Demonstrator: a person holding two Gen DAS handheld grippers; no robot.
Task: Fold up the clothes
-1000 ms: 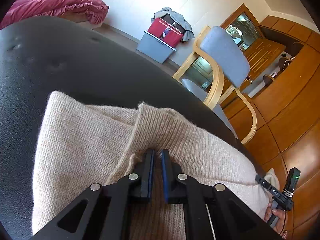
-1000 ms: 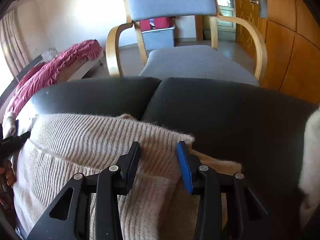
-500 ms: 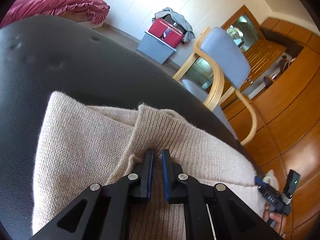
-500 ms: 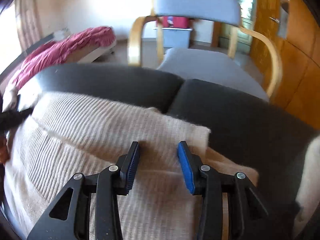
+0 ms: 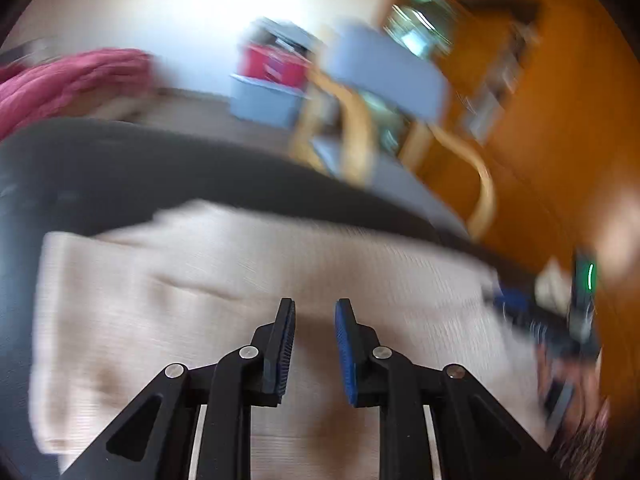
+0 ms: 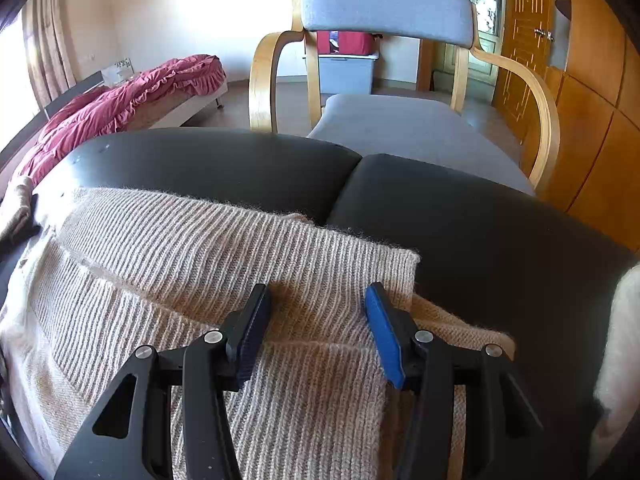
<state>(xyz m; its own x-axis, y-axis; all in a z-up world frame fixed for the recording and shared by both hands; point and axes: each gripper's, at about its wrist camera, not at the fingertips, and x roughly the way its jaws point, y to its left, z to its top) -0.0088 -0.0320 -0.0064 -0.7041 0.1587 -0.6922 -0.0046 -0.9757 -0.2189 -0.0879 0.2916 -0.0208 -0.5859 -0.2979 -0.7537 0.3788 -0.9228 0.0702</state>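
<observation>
Both grippers, left gripper [image 5: 315, 312] and right gripper [image 6: 318, 300], stand spread, grasping nothing; the beige knit sweater [image 6: 224, 264] lies folded beneath their fingertips on the black cushion [image 6: 480, 232]. A careless fingertip could snag the loose knit and drag the fold askew.

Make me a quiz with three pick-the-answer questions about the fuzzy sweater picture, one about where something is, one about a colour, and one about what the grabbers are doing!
1. Where does the beige sweater lie?
A. on the black cushion
B. on the grey chair
C. on the floor

2. What colour is the blanket on the bed?
A. green
B. red-pink
C. yellow

3. What is the right hand-held gripper doing?
A. shut on the sweater
B. open above the sweater
C. holding a hanger

Answers:
1. A, the knit spreads across the black padded surface.
2. B, it shows red-pink in both views.
3. B, its jaws stand apart with nothing between them; the left hand-held gripper is open too.
</observation>
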